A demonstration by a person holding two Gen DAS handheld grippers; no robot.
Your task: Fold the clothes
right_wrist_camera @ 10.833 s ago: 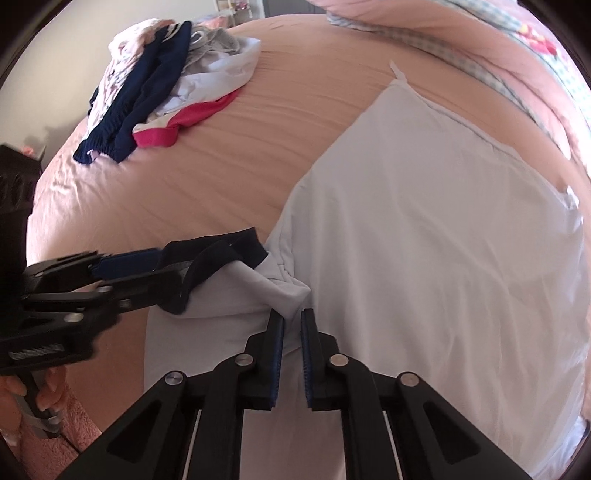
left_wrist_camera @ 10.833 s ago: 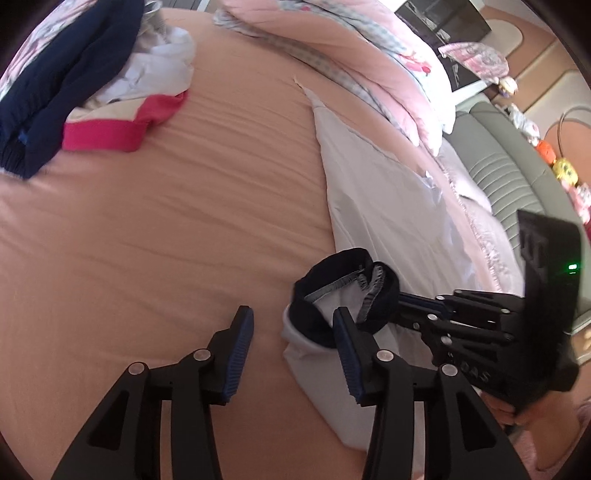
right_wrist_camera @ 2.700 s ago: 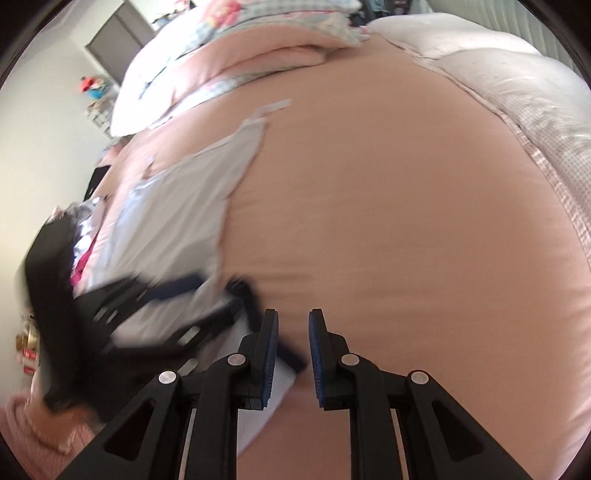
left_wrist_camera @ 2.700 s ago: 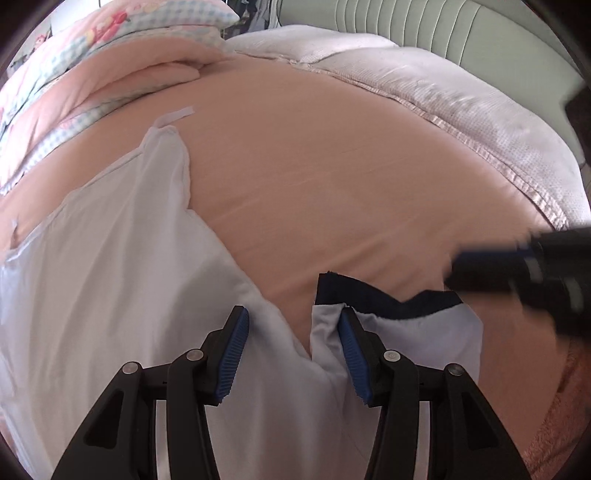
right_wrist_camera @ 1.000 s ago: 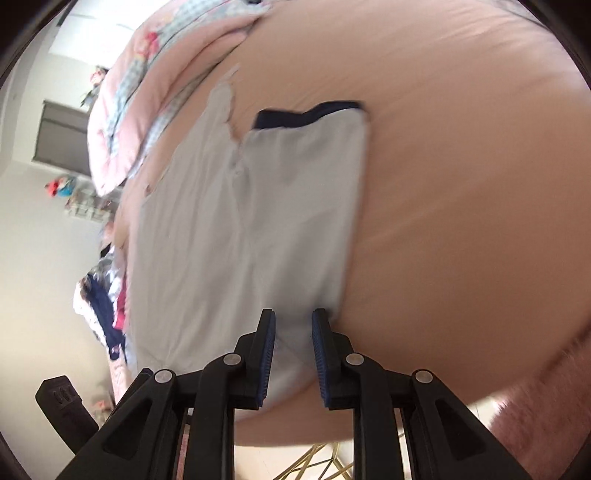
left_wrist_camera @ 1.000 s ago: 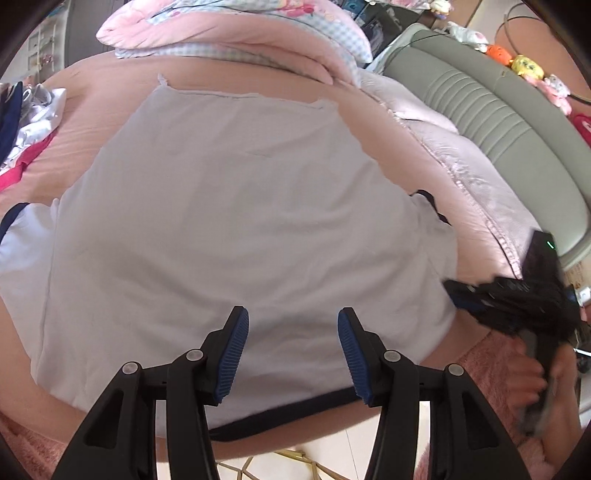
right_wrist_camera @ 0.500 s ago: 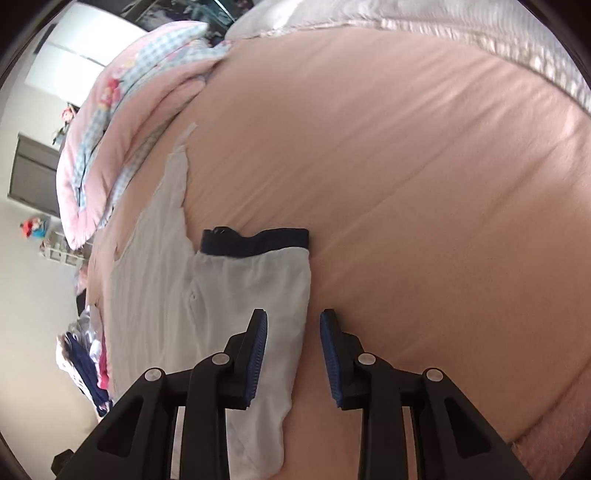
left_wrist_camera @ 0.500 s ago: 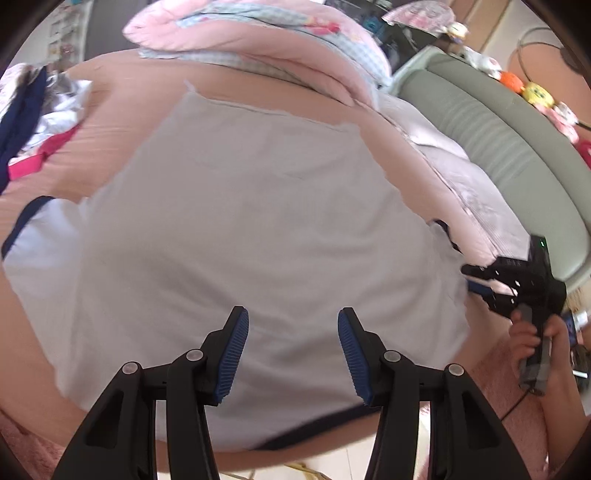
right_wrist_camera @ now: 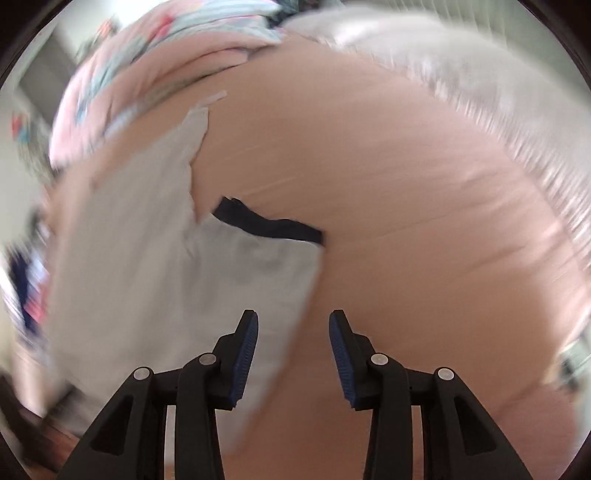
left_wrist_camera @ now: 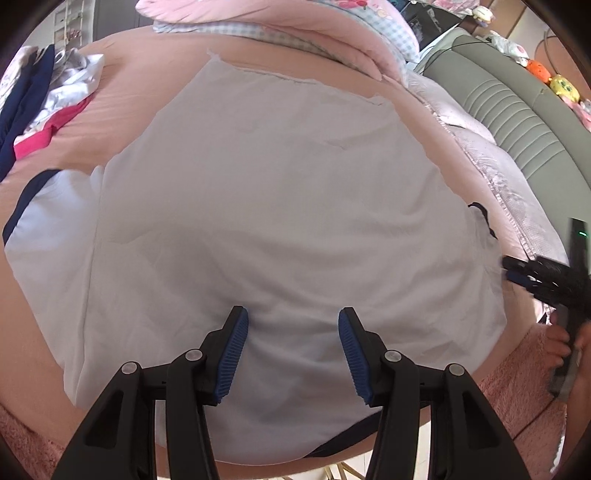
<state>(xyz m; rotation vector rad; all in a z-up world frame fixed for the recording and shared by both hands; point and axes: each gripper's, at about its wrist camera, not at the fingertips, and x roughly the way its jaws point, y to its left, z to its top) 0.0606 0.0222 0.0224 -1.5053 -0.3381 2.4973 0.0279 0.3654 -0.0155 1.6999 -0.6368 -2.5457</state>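
White T-shirt (left_wrist_camera: 273, 206) lies spread flat on the pink bed (right_wrist_camera: 424, 206). Left tongs (left_wrist_camera: 291, 350) and right tongs (right_wrist_camera: 293, 350) stand apart, empty. Next: grip a navy-trimmed sleeve (right_wrist_camera: 266, 225), fold inward.

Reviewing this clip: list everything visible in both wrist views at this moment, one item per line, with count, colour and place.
T-shirt: one, white with navy trim, spread flat on the bed, both sleeves out.
Bed sheet: one, peach-pink, under the shirt.
Clothes pile: one heap, navy, white and magenta, far left on the bed.
Folded quilt: one, pink with checked edge, beyond the shirt's far edge.
Headboard: one, grey-green, padded, right.
Soft toys: several, orange and yellow among them, on the headboard.
Left gripper: black, blue pads, open above the shirt.
Right gripper: same, open at the right sleeve.
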